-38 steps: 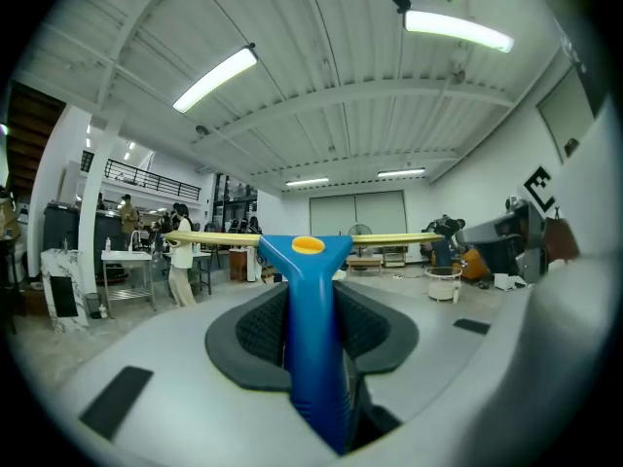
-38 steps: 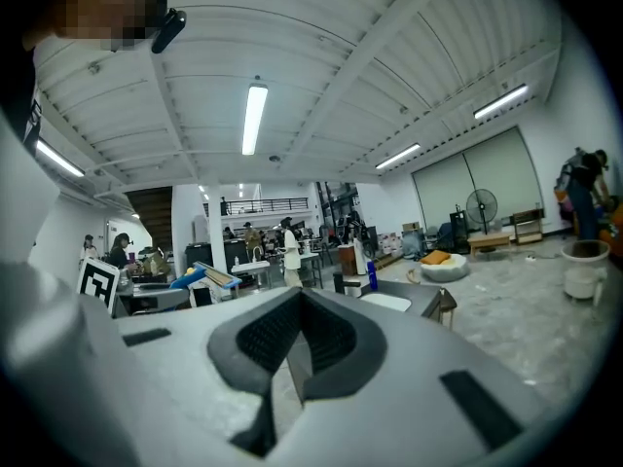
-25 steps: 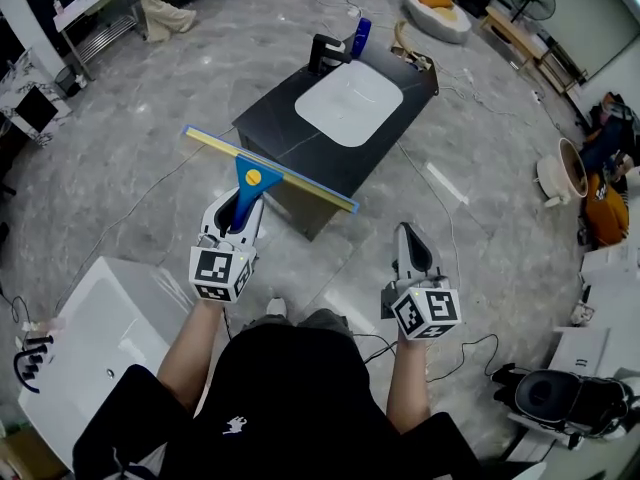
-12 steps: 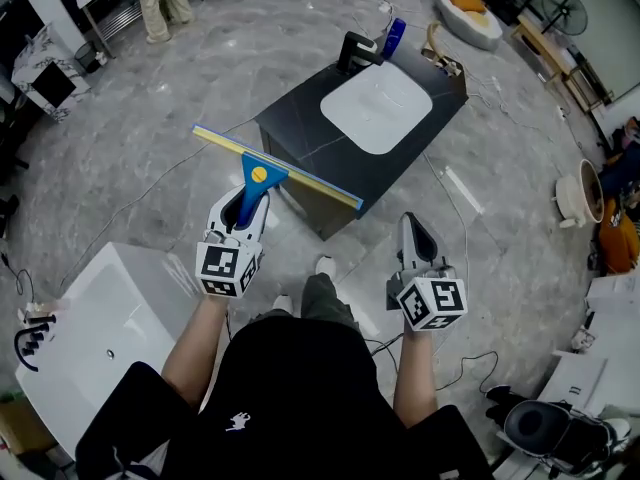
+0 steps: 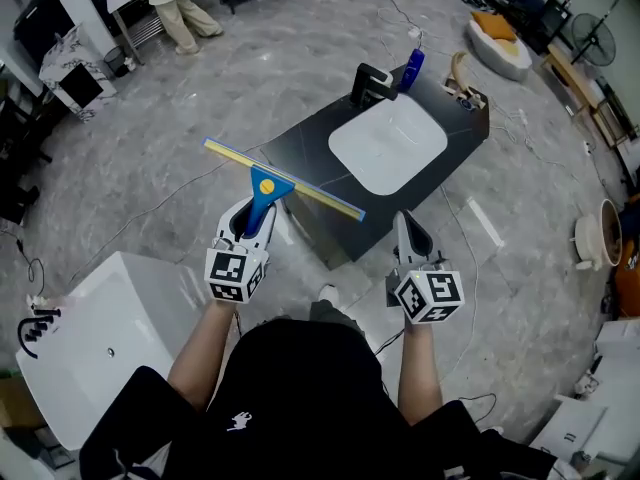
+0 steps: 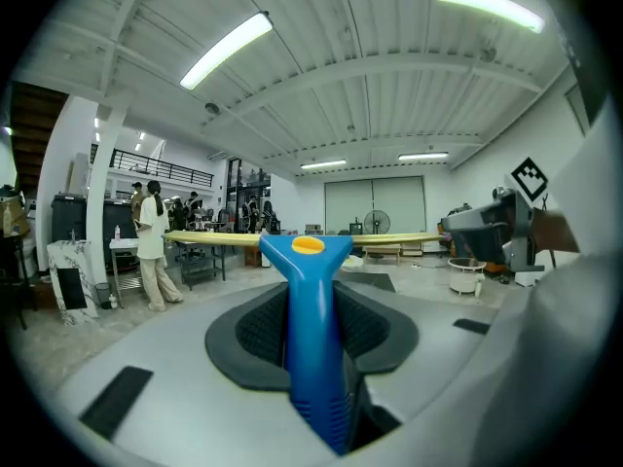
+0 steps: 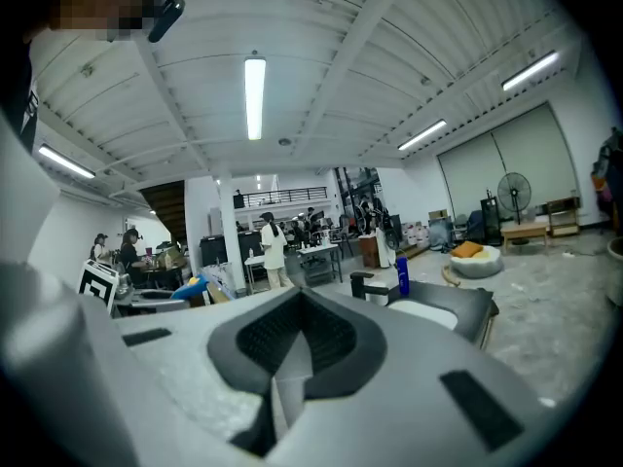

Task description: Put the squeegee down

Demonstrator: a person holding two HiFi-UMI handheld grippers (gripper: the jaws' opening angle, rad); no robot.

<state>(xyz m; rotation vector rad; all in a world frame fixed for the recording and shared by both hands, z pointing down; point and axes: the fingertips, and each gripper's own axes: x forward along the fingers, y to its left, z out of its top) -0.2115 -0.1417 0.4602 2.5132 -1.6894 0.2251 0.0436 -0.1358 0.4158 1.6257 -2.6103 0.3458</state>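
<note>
My left gripper is shut on the blue handle of the squeegee, whose long yellow blade lies crosswise in the air just short of the black counter. In the left gripper view the blue handle runs straight out between the pads, with the blade level at its far end. My right gripper is held beside it to the right, shut with nothing in it; in the right gripper view its pads meet.
The counter holds a white sink basin, a black faucet and a blue bottle at its far end. A white tub stands at the lower left. Cables run across the floor. A person stands far behind.
Both grippers have come closer to the black counter, which now lies right in front of them. The squeegee stays in the left gripper's hold.
</note>
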